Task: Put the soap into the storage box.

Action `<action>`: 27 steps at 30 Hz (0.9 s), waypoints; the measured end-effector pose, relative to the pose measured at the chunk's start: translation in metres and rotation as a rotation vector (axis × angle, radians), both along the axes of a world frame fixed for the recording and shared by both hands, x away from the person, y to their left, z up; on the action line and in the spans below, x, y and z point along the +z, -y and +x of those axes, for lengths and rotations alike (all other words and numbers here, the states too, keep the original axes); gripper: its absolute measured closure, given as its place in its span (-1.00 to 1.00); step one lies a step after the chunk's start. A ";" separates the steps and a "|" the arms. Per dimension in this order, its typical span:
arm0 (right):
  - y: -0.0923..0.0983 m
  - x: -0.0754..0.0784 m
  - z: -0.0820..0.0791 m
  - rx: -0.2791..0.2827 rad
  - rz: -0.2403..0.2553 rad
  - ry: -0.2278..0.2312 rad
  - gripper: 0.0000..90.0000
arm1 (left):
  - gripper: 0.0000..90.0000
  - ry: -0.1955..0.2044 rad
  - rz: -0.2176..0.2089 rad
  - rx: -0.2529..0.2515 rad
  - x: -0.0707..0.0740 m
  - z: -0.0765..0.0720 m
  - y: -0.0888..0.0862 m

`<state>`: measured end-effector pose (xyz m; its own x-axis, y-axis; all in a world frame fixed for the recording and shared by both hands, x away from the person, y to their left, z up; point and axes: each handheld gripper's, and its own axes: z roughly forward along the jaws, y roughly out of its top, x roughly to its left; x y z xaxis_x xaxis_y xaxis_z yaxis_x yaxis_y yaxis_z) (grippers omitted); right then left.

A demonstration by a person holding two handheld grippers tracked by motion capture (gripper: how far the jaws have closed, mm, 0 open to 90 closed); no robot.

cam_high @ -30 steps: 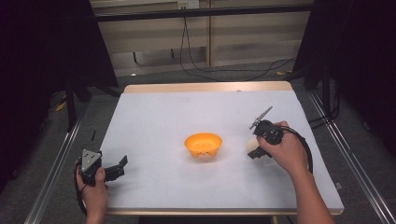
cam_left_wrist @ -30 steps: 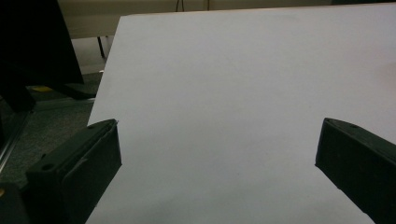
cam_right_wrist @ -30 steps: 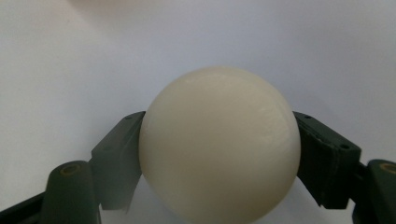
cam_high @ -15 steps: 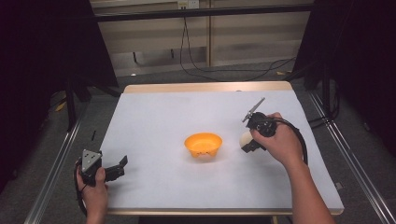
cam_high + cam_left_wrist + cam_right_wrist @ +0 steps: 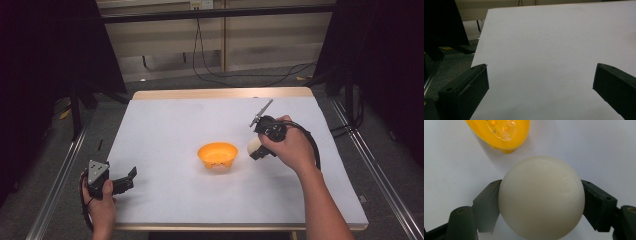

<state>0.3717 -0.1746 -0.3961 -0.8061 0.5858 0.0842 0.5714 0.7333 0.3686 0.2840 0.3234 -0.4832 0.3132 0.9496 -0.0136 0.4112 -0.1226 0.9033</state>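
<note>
A single cream-white ball (image 5: pixel 541 197) is sitting clamped between the jaws of the right gripper (image 5: pixel 256 148), one black pad pressing on each side at about its widest part, which is likely why it is riding steady rather than slipping out. In the high view the ball (image 5: pixel 253 146) is showing just at the left of the person's right hand (image 5: pixel 287 147), a little right of the table's middle and just beside the orange bowl (image 5: pixel 217 155). The right gripper is pointing left and downward toward that bowl, so the grasp reads as a carry: the ball is probably being brought over to be dropped in. In the right gripper view the bowl (image 5: pixel 501 132) is lying beyond the ball, its inside showing small holes, and nothing seems to be lying in it; ball and bowl are near but apart.

The bowl is resting upright near the centre of the white table (image 5: pixel 165 125), within easy reach of either hand, which suits it as the target.

At the near left corner the left gripper (image 5: pixel 131 175) is resting low in the left hand (image 5: pixel 100 200), its jaws standing wide apart with bare tabletop between them; it is grasping nothing and appears to be waiting out of the way.

Counted: one ball, one bowl, two grippers, two hands.
</note>
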 end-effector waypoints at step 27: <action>-0.049 0.007 0.015 0.072 0.015 0.001 -0.47 | -1.00 0.001 0.007 -0.001 0.000 0.000 0.001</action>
<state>0.3866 -0.1255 -0.3889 -0.8461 0.5252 0.0913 0.5170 0.7668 0.3803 0.2840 0.3222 -0.4833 0.3140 0.9494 -0.0070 0.4106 -0.1291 0.9026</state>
